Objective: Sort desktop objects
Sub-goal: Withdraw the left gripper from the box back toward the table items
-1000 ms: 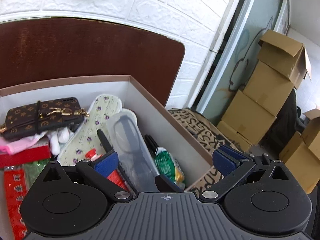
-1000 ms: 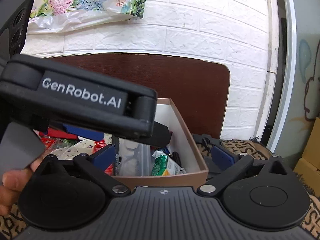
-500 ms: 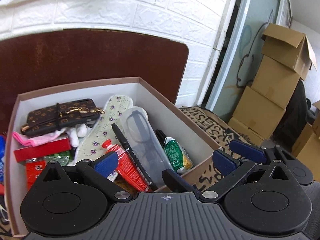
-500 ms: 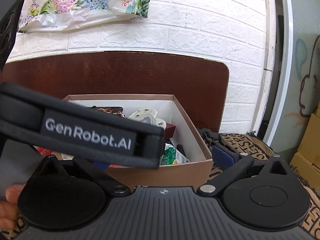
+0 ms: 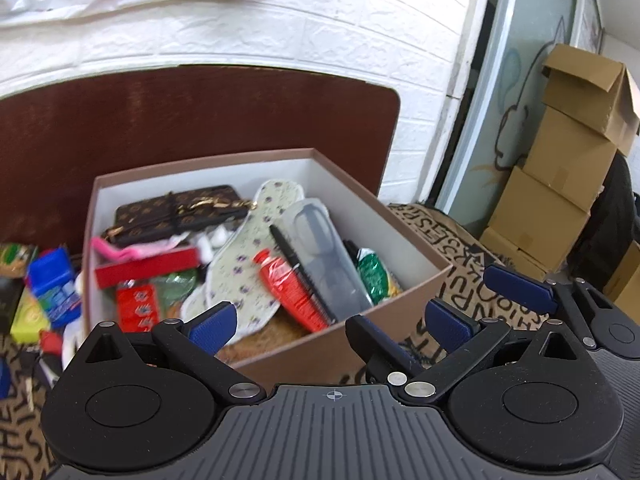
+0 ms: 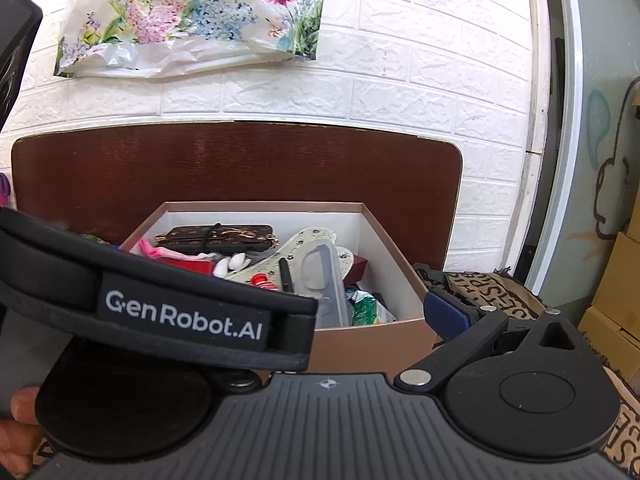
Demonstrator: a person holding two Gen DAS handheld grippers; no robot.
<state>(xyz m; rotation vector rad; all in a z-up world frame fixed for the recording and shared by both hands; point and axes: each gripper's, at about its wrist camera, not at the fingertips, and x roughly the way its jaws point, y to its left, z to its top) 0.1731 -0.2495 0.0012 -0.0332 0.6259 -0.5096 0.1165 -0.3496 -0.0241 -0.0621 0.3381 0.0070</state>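
We hold the left tool (image 5: pixel 330 322) low in the frame of its own view, its blue pads wide apart with nothing between them, so it is released. Just past it, in the middle of the frame, sits the brown box (image 5: pixel 404 236) with white inner walls, on a bench covered by a tan cloth printed with black letters (image 5: pixel 444 236). Inside the box, at the back, a brown monogram wallet (image 5: pixel 180 212) lies against the far wall. In front of it we see a floral insole (image 5: pixel 248 256), a clear plastic case (image 5: pixel 324 256), a black pen (image 5: pixel 296 268) lying along that case, a red tube (image 5: pixel 288 288) beside the pen, and a green packet (image 5: pixel 372 276) by the right wall. A red flat box (image 5: pixel 148 266) lies toward the left wall. Outside the box, at the left edge of the frame, a blue packet (image 5: pixel 54 284) rests among other small items.

In the right wrist view, the right tool (image 6: pixel 328 320) shows only its right blue pad (image 6: pixel 444 314); a black strap marked GenRobot.AI (image 6: pixel 184 320) crosses the left half and hides the other pad, so we cannot tell from there how it stands. The left wrist view shows its two blue pads at right, apart and empty. The box (image 6: pixel 372 344) sits centre frame before a dark brown board (image 6: pixel 240 164).
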